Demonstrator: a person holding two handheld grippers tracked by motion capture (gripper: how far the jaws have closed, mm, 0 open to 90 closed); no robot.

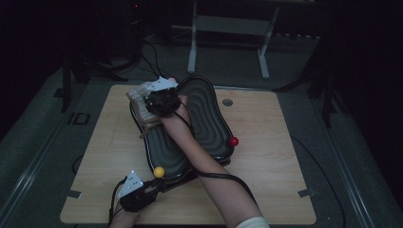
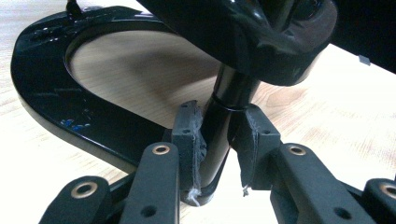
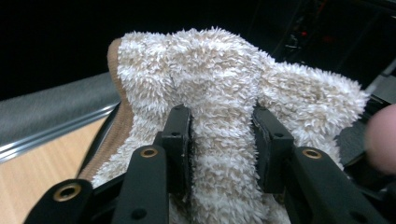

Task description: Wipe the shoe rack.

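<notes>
A black stand with two ridged oval paddles [image 1: 206, 116] lies across the middle of the wooden table [image 1: 271, 185]; a yellow knob [image 1: 158, 171] and a red knob [image 1: 233, 141] tip its ends. My left gripper [image 1: 151, 186] sits at the near end, shut on the stand's black post [image 2: 229, 93] just above its glossy ring base [image 2: 42, 88], pads [image 2: 189, 135] pressing both sides. My right gripper [image 1: 153, 102] is raised over the far left end, shut on a fluffy white and beige cloth [image 3: 219, 60], also seen bunched by the gripper [image 1: 138, 97].
A grey round grommet [image 1: 227, 101] sits in the tabletop at the back. A white metal frame [image 1: 228, 28] stands on the dark floor beyond the table. Cables trail from both grippers across the near table. Bare wood lies to the left and right of the stand.
</notes>
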